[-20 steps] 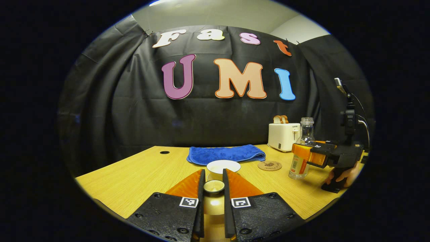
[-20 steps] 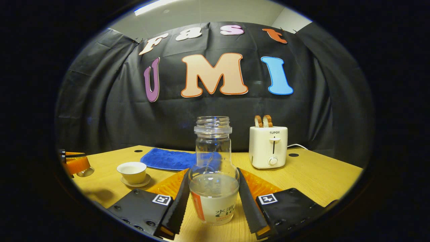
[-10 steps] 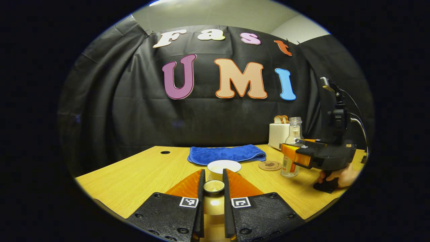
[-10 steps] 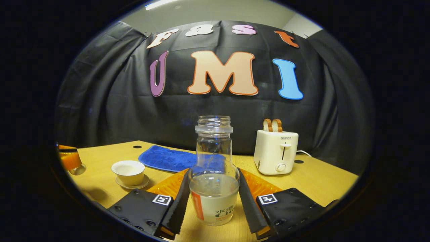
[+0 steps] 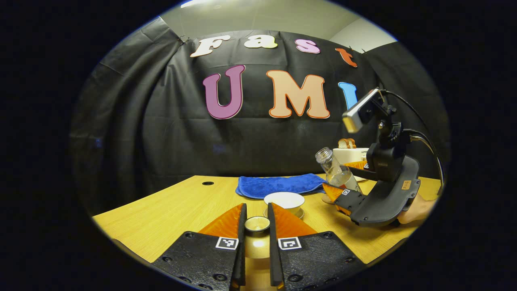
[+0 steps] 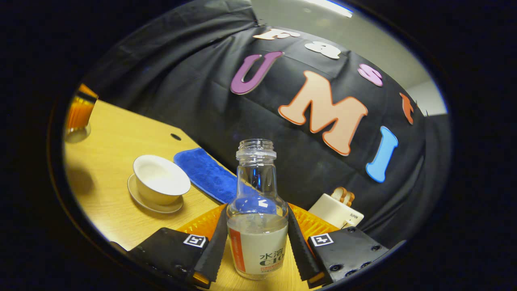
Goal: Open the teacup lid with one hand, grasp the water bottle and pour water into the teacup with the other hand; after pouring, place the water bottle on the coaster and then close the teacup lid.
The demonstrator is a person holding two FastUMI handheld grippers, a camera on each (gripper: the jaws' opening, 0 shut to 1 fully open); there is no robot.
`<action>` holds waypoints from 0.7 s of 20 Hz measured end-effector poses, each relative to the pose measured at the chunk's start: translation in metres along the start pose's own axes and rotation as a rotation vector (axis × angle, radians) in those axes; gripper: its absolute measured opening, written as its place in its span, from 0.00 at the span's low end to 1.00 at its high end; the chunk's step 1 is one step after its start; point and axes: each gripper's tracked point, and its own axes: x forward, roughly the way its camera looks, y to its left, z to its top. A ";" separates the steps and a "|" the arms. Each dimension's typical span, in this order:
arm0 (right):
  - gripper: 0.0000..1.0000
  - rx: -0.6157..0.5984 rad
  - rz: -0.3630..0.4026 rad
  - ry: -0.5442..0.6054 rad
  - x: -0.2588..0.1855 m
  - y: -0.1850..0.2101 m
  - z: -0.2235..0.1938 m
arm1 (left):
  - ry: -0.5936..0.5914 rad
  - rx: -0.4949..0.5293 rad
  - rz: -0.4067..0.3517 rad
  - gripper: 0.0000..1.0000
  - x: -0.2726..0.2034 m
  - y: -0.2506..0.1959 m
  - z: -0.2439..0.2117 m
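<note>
At the bottom centre of the right gripper view, the right gripper (image 6: 256, 246) is clamping its jaws on the tilted water bottle (image 6: 257, 226); the teacup (image 6: 160, 180) is sitting left. The left gripper (image 5: 257, 238) is pinching the lid (image 5: 257, 223) above the surface (image 5: 161, 218).

The right gripper (image 6: 256, 246) has both fingers pressed on the labelled body of the uncapped water bottle (image 6: 257, 226), which holds some water. The whole scene sits tilted: the teacup (image 6: 160, 180), lidless on its saucer (image 6: 151, 204), lies left of the bottle on the wooden table (image 6: 109, 161). A blue cloth (image 6: 204, 171) lies beyond it, and a toaster (image 6: 337, 210) stands to the right.
</note>
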 end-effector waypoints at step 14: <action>0.77 -0.507 0.162 0.065 0.010 0.040 -0.016 | 0.001 -0.001 0.040 0.20 -0.004 0.039 -0.001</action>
